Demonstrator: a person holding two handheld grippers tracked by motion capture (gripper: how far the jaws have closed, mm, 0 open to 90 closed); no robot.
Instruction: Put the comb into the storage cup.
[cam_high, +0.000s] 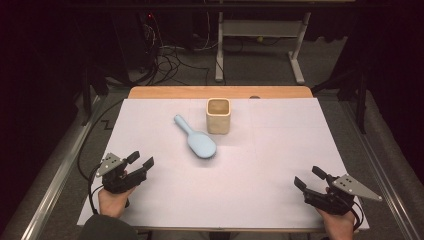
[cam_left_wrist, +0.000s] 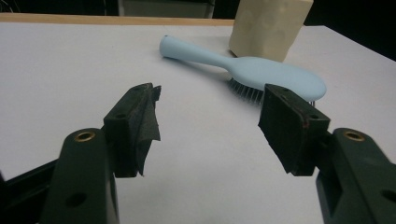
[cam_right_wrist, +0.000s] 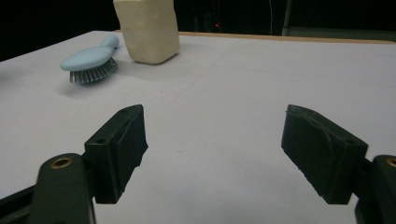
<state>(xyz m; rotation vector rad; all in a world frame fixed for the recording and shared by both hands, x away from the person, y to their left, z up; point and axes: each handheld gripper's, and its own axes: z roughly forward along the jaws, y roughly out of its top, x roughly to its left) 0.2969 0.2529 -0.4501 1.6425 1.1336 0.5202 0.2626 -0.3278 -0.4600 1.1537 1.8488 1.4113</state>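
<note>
Blue hairbrush (cam_left_wrist: 243, 72) lies bristles-down just ahead of the open, empty left gripper (cam_left_wrist: 209, 123); pinching its rounded back could squirt it toward the cup (cam_left_wrist: 271, 25); right gripper (cam_right_wrist: 212, 144) gapes empty.

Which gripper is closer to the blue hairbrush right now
Left. The left gripper sits at the table's near left, pointing toward the hairbrush; the right gripper is farther off at the near right.

cup (cam_left_wrist: 271, 28) top cut off by frame edge, hairbrush (cam_left_wrist: 243, 70) bristles mostly hidden
</note>
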